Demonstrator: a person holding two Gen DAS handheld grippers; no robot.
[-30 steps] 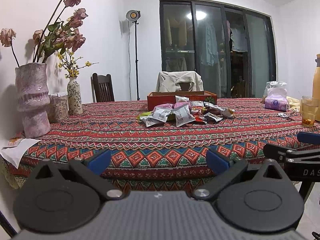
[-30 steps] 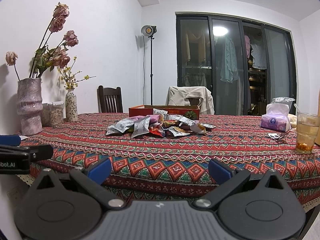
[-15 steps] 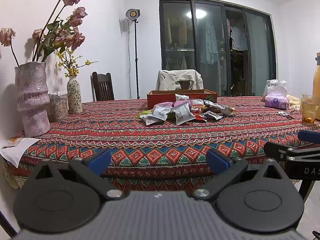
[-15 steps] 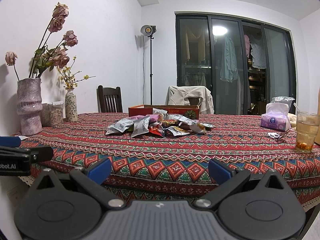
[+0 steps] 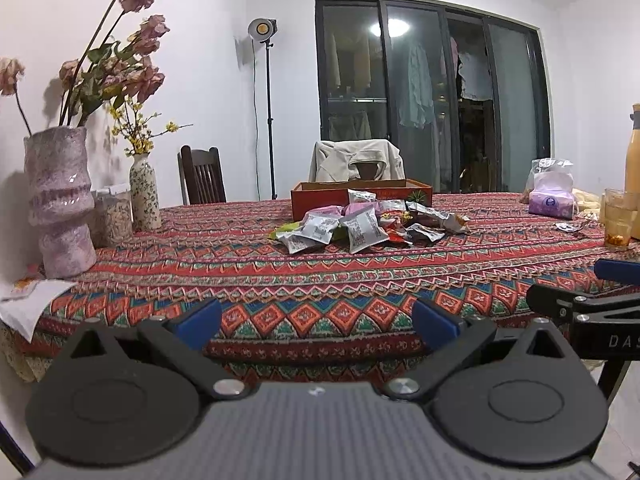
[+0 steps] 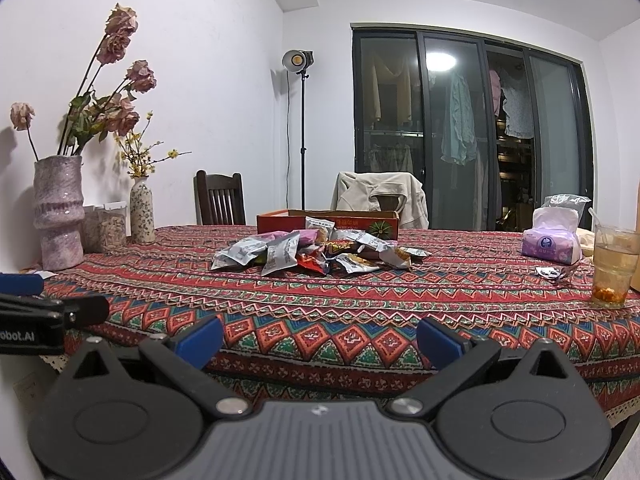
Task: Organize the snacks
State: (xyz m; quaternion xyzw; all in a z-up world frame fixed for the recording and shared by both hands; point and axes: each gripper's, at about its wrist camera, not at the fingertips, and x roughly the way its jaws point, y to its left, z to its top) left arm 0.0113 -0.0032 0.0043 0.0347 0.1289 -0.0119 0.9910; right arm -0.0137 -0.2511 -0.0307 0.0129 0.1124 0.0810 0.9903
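A heap of several snack packets (image 5: pixel 360 226) (image 6: pixel 308 252), silver, pink and red, lies mid-table in front of a shallow red cardboard box (image 5: pixel 360 196) (image 6: pixel 328 220). One loose wrapper (image 6: pixel 550 273) lies apart at the right. My left gripper (image 5: pixel 316 320) hovers open at the table's near edge, well short of the heap, with nothing between its blue pads. My right gripper (image 6: pixel 318 338) is likewise open and empty at the near edge. Each gripper's side shows in the other's view, at the frame edge.
The table (image 5: pixel 280 280) wears a red patterned cloth. At the left stand a large pink vase (image 5: pixel 60 200), a jar (image 5: pixel 114 216) and a small flowered vase (image 5: pixel 145 196). A tissue pack (image 6: pixel 552 240), a glass of drink (image 6: pixel 614 264) and a bottle (image 5: pixel 633 168) stand at right. Chairs stand behind.
Both views have shifted only slightly; the grippers stay open and nothing on the table has moved.
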